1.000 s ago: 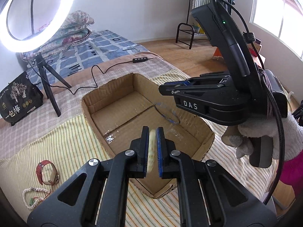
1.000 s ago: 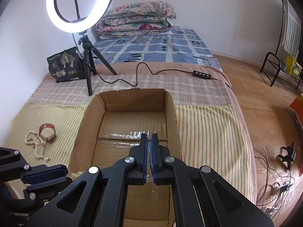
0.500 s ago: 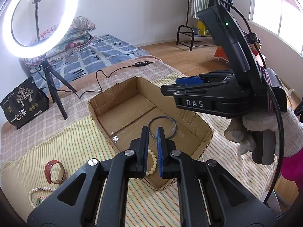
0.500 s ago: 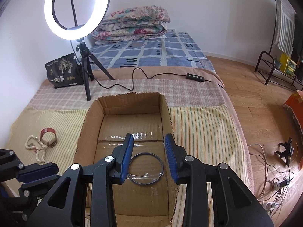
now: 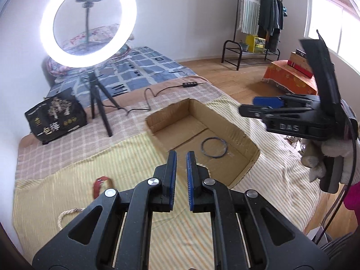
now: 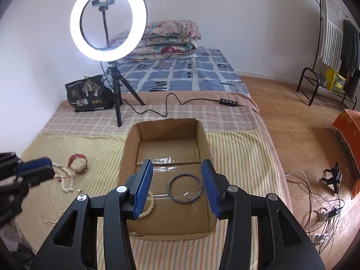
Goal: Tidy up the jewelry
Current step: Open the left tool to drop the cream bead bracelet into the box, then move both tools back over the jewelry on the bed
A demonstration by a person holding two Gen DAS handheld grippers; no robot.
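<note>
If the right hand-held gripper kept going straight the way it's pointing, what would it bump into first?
Probably the dark ring bangle lying on the floor of the cardboard box. The right hand-held gripper is open, and the bangle sits between its fingers' line. Depth is hard to judge.

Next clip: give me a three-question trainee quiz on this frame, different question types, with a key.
1. True or false: the dark bangle lies inside the cardboard box.
2. Multiple choice: the right claw is A) open, B) shut on the bangle, C) out of view.
3. Fill in: the red strap lies on the ____ striped blanket, outside the box.

Key: 1 true; 2 A; 3 yellow.
</note>
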